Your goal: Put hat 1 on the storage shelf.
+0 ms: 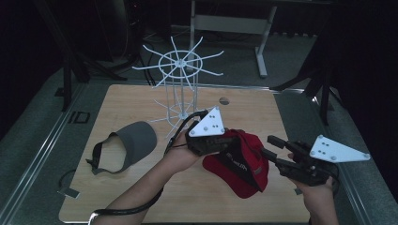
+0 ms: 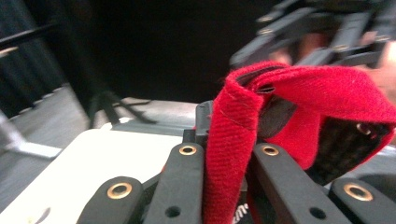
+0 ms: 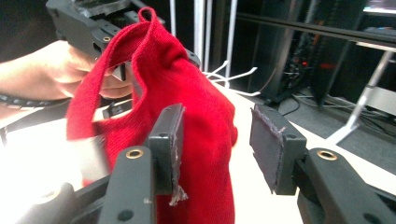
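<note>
A red cap point(image 1: 241, 161) hangs just above the wooden table point(image 1: 141, 108), right of centre. My left gripper point(image 1: 220, 140) is shut on its edge: in the left gripper view a fold of the red cap point(image 2: 233, 140) is pinched between the jaws of my left gripper point(image 2: 224, 156). My right gripper point(image 1: 272, 146) comes in from the right, its jaws standing apart next to the cap. In the right gripper view, my right gripper point(image 3: 217, 144) is open. The red cap point(image 3: 187, 93) drapes past its left pad point(image 3: 169, 140), and the right pad point(image 3: 271, 149) is bare.
A grey visor point(image 1: 129, 143) lies at the table's left. A white wire rack point(image 1: 180, 79) with radiating arms stands at the back centre. A small dark round mark point(image 1: 224, 100) sits at the back right. Stand legs point(image 1: 260, 51) rise beyond the table.
</note>
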